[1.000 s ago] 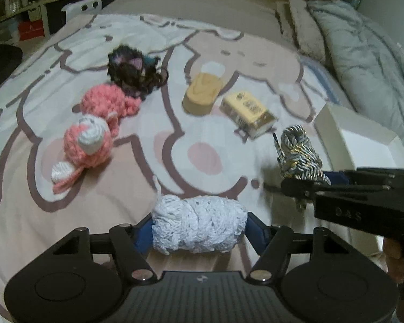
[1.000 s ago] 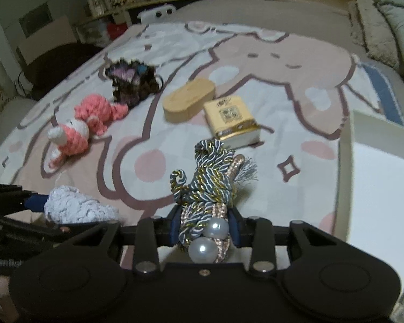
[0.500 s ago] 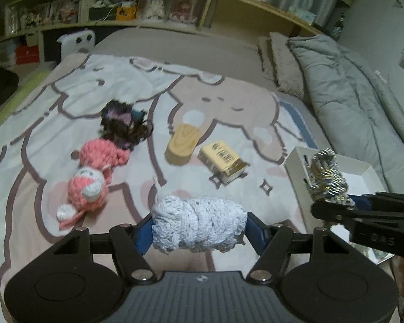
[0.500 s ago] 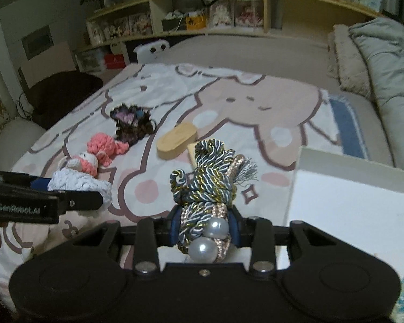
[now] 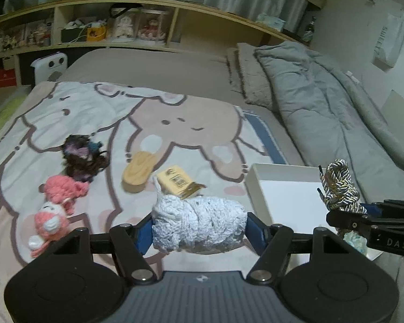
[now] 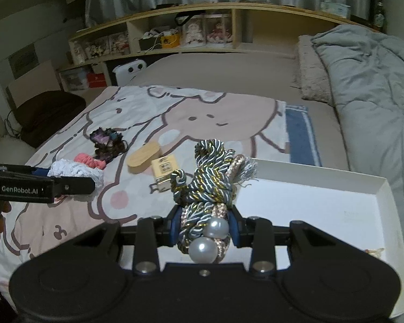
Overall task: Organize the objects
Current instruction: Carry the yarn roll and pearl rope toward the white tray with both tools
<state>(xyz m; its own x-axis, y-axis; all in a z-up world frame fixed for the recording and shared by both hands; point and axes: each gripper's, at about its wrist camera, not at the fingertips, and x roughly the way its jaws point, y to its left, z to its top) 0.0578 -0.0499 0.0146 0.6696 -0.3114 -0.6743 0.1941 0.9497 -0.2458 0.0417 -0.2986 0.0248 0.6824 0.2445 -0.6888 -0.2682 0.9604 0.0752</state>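
Observation:
My left gripper (image 5: 199, 227) is shut on a white crochet bundle (image 5: 199, 223), held above the bed; it also shows in the right wrist view (image 6: 75, 172). My right gripper (image 6: 205, 226) is shut on a twisted blue-gold rope bundle with pearls (image 6: 210, 185), held over the white tray (image 6: 336, 188). The rope bundle (image 5: 340, 188) and the tray (image 5: 256, 188) also show in the left wrist view. On the blanket lie a pink crochet doll (image 5: 54, 215), a dark yarn item (image 5: 80, 156), a wooden oval box (image 5: 140, 172) and a yellow packet (image 5: 177, 180).
A grey duvet (image 5: 323, 102) and pillows lie along the right of the bed. Shelves with dolls and boxes (image 6: 196, 32) stand behind the bed. A white device (image 5: 49, 66) sits at the far left, a dark cushion (image 6: 48, 113) beside the bed.
Both grippers have risen and moved right with their loads. The rope bundle now hangs over the tray. The white bundle has come nearer the tray's left edge.

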